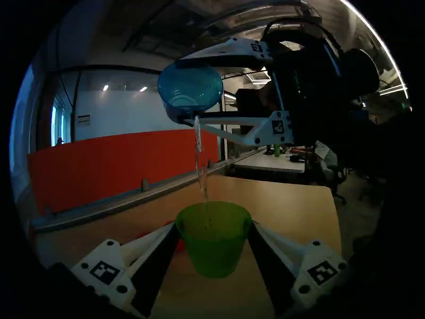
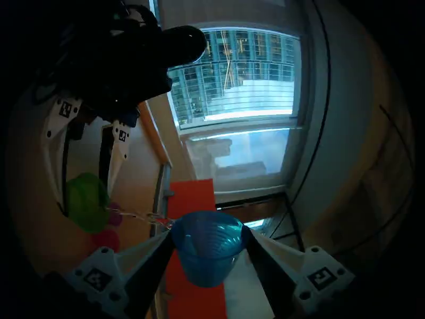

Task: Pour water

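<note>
left fingers (image 1: 144, 244) clenched on translucent green plastic cup (image 1: 213, 250), held upright over the wooden table (image 1: 297, 207). right fingers (image 2: 142, 253) clenched on translucent blue plastic cup (image 2: 207, 255), tipped sideways above the green cup. thin stream of water (image 1: 199, 159) falls from the blue rim into the green cup.

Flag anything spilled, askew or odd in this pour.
Nothing stands out. The tilted blue cup sends a thin water stream straight into the green cup held upright below it, and no puddle shows on the wooden table.
</note>
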Demonstrator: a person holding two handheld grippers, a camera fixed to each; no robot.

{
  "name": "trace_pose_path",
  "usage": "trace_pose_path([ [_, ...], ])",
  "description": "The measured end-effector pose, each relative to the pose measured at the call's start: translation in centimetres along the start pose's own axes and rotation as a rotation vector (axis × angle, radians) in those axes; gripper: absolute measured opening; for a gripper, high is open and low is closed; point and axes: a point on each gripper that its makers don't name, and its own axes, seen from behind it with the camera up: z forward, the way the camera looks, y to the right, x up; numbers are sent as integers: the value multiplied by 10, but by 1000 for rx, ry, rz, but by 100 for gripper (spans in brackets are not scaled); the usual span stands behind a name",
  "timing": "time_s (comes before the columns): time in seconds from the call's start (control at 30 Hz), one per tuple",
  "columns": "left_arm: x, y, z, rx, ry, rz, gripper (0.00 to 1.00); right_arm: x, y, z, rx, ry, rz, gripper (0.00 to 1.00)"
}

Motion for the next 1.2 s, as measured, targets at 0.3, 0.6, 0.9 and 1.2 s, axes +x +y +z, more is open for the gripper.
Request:
trace_pose_path([
  [0.3,1,0,-1,2,1,1,86,4,3,2,-11,0,-40,92],
  [0.6,2,-2,0,5,5,0,86,9,4,4,-15,0,-98,92],
  [0.9,3,-2,0,6,7,0,86,20,6,7,-24,14,-149,92],
  [1.2,4,-1,-1,5,9,2,86,30,6,7,-34,18,-218,92],
])
